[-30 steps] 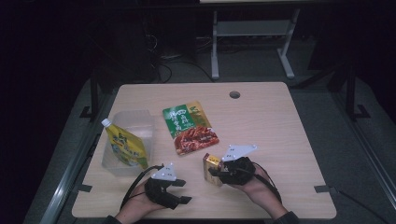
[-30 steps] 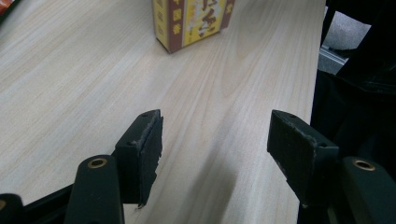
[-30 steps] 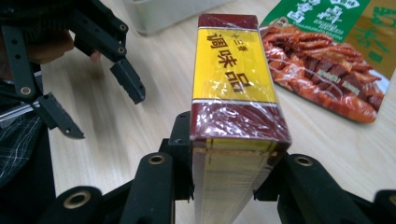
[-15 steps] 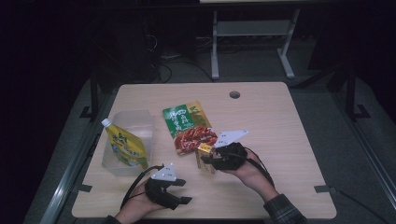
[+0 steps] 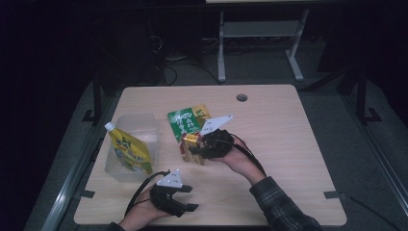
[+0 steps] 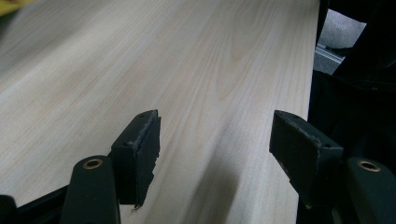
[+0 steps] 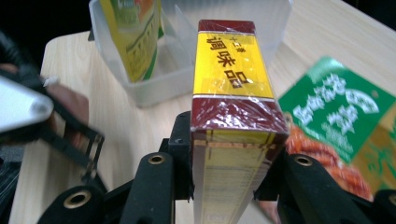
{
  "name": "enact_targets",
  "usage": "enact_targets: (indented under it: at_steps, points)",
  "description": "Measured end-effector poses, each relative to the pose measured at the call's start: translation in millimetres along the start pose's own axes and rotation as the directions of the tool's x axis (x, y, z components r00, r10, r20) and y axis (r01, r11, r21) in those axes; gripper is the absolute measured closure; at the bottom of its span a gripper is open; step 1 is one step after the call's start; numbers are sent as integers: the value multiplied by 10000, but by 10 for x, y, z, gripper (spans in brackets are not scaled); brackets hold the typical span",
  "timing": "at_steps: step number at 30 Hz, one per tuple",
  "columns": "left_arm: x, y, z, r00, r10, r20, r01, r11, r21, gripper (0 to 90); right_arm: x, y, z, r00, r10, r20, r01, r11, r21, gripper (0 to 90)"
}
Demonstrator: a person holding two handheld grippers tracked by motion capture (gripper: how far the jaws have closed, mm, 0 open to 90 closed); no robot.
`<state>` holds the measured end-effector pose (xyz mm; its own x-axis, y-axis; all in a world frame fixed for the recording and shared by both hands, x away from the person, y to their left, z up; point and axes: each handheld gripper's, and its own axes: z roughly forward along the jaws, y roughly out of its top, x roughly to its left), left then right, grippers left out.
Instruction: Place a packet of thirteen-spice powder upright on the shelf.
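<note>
pouch (image 5: 129,153) in tub (image 5: 144,126) | tub left of packet (image 5: 186,121) | box (image 5: 191,149) before packet

This looks like a lab or test room set up for recording, not a home. A plain light-wood table (image 5: 288,159) with a round cable hole (image 5: 242,97) stands alone on grey carpet (image 5: 356,159) in a dark room. On the far side a grey metal frame (image 5: 260,43) rests on splayed legs, with loose cables (image 5: 178,57) trailing on the floor to its left (the far background is too dark to read). Metal brackets (image 5: 335,195) sit at the table's near corners.
</note>
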<state>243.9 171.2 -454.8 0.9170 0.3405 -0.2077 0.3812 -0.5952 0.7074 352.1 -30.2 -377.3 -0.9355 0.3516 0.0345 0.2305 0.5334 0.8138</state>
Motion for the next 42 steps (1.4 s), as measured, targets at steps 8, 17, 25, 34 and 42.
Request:
enact_targets:
  at_steps: [8, 17, 25, 34, 42]
  points:
    - [-7, 4, 8, 9999, 133, 93, -134, 9998, 110, 330, -110, 336, 295, 9948, -535, -869, 528, 9986, -99, 666]
    - [-9, 14, 2, 9998, 130, 171, -132, 9998, 118, 330, -156, 656, 582, 9869, -1031, -1239, 1022, 9947, -142, 665]
    - [-15, 19, 0, 9997, 97, 210, -98, 9999, 39, 330, -179, 837, 811, 9787, -1404, -1497, 1418, 9899, -16, 666]
    - [-16, 24, -2, 9997, 99, 236, -100, 9999, 19, 330, -162, 887, 970, 9742, -1480, -1704, 1514, 9885, 69, 665]
    - [-16, 31, 0, 9995, 214, 238, -214, 9998, 13, 330, -159, 929, 1106, 9688, -1510, -1966, 1532, 9882, -42, 665]
